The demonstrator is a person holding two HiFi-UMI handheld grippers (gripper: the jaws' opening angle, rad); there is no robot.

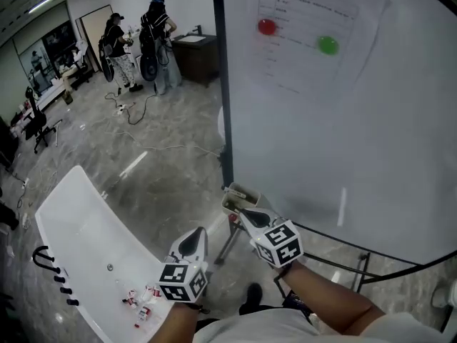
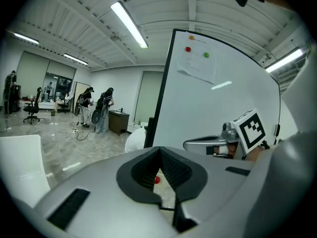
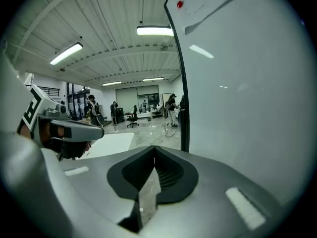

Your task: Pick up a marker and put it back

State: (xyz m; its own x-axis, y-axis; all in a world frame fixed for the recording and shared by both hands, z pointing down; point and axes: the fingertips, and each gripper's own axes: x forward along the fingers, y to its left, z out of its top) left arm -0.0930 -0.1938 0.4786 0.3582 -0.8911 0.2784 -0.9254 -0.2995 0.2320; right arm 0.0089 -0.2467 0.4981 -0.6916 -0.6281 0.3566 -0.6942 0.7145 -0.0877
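The marker point(image 1: 238, 191) lies on its side in the tray point(image 1: 230, 206) at the whiteboard's point(image 1: 343, 120) lower left corner. It reads as a short pale stick with a darker end. It is too small for me to tell its colour or whether it is capped. Nothing grips it.

My right claw point(image 1: 242, 211) hangs just beside the tray, tips aimed at it, pressed together and empty. My left claw point(image 1: 198, 231) sits lower and further left, apart from the tray, its tips also pressed together and empty. Through the gap behind them I see only a red spot point(image 2: 157, 179) farther off, which I cannot identify.

I judge this to be the reach before the pick, with the marker at rest and my claw close but not ready. It could equally be the moment after the return. A pick would call for spreading my right claw, setting the jaws across the marker's length, lowering into the tray clear of its rim, and pinching near the middle. The barrel looks round, so it may roll.

To the left stands a white counter point(image 1: 78, 220) with small red and white bits point(image 1: 141, 304).
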